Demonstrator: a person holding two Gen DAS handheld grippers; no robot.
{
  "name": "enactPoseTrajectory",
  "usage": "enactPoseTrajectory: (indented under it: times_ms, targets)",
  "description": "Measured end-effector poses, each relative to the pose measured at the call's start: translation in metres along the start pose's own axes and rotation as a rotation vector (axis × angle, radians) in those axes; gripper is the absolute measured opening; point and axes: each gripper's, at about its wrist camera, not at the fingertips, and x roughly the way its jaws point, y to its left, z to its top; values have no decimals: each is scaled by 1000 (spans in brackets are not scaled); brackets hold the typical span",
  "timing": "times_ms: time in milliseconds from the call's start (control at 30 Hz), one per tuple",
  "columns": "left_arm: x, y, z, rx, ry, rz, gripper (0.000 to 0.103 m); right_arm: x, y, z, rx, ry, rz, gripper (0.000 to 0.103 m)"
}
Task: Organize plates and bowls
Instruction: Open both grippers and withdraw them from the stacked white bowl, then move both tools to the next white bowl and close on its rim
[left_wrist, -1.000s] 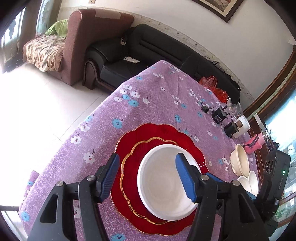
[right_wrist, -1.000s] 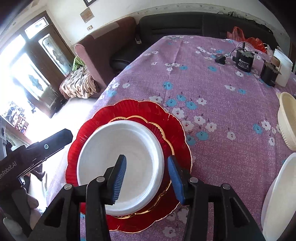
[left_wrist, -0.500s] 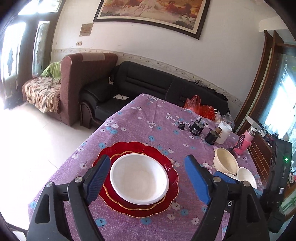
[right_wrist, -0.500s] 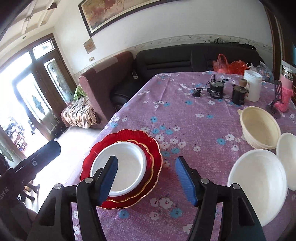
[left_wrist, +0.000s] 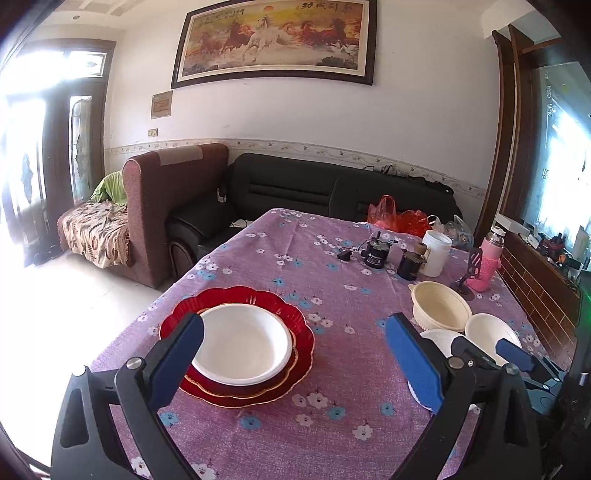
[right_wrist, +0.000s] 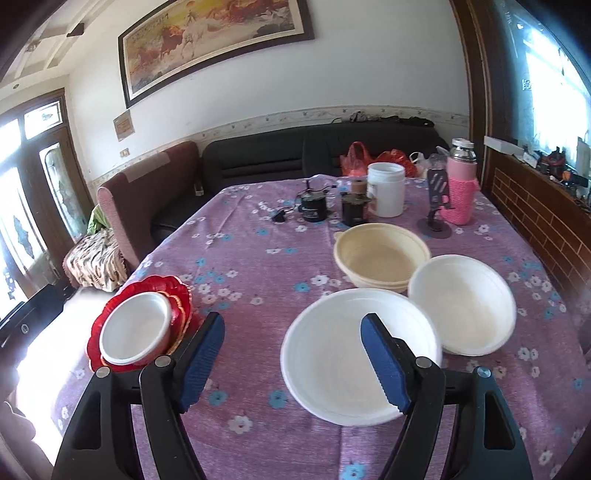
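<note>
A white bowl (left_wrist: 242, 343) sits on two stacked red plates (left_wrist: 295, 325) at the table's near left; the stack also shows in the right wrist view (right_wrist: 136, 332). A cream bowl (right_wrist: 380, 254) and two white bowls (right_wrist: 332, 354) (right_wrist: 461, 302) stand at the near right. My left gripper (left_wrist: 295, 362) is open and empty, raised above the table near the red plates. My right gripper (right_wrist: 295, 358) is open and empty, hovering over the nearest white bowl's left part.
A purple flowered tablecloth (right_wrist: 258, 266) covers the table. At its far end stand a white jar (right_wrist: 386, 188), a pink flask (right_wrist: 460, 184), small dark devices (right_wrist: 314, 210) and a stand (right_wrist: 436, 206). Sofas (left_wrist: 295, 184) lie beyond the table.
Both grippers have pulled back and up from the white bowl on the red plates and opened wider. The right one has swung right toward the other bowls.
</note>
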Motion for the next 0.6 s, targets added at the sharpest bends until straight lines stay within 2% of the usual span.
enactPoseTrajectory:
  times_ms: [167, 267, 433, 600]
  targets:
    - [-1, -15, 1, 12, -13, 5, 99, -23, -43, -5, 38, -72, -96, 91]
    - [7, -20, 2, 6, 18, -26, 99, -33, -83, -8, 111, -93, -126, 93]
    - [31, -37, -6, 31, 87, -43, 99, -29, -160, -15, 273, -16, -162, 93]
    - [59, -59, -19, 78, 160, -76, 99, -9, -199, -25, 348, 47, -157, 93]
